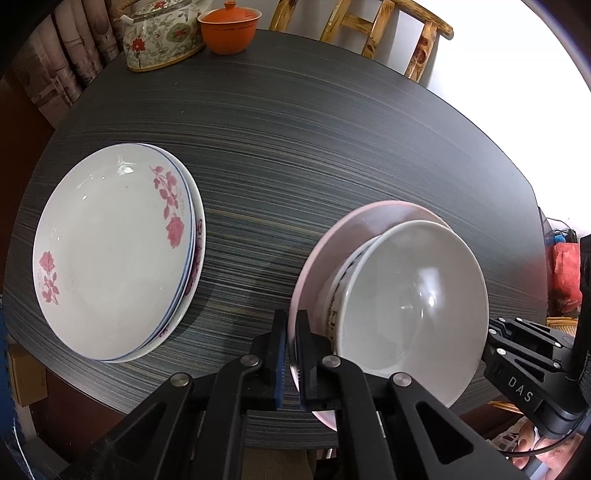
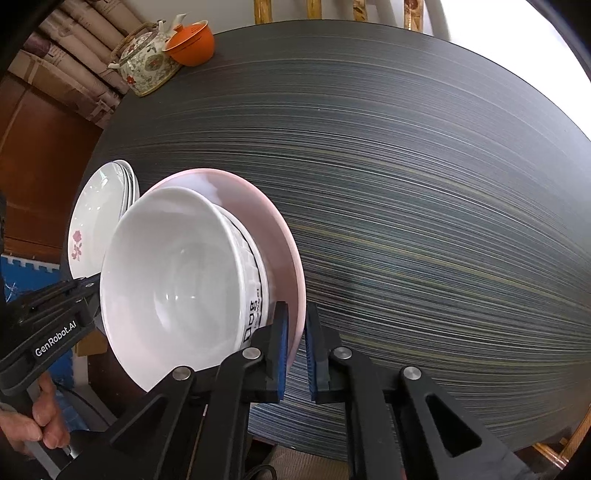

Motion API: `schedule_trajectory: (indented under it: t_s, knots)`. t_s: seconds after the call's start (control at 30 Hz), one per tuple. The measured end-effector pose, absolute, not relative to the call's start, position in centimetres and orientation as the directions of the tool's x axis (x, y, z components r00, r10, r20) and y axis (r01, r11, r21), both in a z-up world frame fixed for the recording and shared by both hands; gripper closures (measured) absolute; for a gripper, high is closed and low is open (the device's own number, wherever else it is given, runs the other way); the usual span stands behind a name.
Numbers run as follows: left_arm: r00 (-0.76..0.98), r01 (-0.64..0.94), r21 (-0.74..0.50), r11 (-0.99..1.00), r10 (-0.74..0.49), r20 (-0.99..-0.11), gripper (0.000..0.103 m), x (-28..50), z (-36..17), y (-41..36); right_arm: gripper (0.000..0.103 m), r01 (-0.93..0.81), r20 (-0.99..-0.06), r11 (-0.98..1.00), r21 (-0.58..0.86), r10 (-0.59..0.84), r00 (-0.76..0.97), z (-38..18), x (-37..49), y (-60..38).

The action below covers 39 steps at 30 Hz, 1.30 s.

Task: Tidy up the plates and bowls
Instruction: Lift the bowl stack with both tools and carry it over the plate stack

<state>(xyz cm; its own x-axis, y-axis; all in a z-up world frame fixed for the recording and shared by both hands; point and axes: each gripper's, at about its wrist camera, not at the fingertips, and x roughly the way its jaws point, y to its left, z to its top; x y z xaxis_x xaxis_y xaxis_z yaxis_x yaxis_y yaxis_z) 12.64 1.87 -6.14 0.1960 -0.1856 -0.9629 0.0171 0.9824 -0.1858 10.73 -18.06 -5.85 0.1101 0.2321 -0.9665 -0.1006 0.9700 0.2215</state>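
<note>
A pink plate [image 1: 369, 214] [image 2: 266, 229] carries two nested bowls near the table's front edge. The upper bowl [image 1: 406, 295] [image 2: 177, 273] is plain white; the lower bowl [image 1: 334, 314] [image 2: 255, 306] has a black pattern on its side. My left gripper [image 1: 291, 325] is shut on the plate's left rim. My right gripper [image 2: 296, 314] is shut on the opposite rim, its blue pads on either side of the edge. Each view shows the other gripper's black body beside the bowls. A stack of white plates with pink flowers [image 1: 110, 254] [image 2: 96, 221] lies to the left.
The dark striped round table [image 1: 332, 129] [image 2: 443, 184] has a flowered teapot [image 1: 159, 37] [image 2: 147, 62] and a lidded orange cup [image 1: 229, 29] [image 2: 192, 40] at its far left. A wooden chair [image 1: 388, 33] stands behind it. A hand [image 2: 44, 421] grips the left tool.
</note>
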Motion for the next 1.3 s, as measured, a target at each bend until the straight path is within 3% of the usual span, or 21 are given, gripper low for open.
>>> schedule_trajectory:
  t_s: [1.3]
  knots:
    - [0.231,0.039,-0.178,0.983,-0.182,-0.956,0.102,12.5,-4.8,2.1,0.094,-0.063,-0.969,0.975,0.215,0.221,0.111,-4.8,11.3,-18.2]
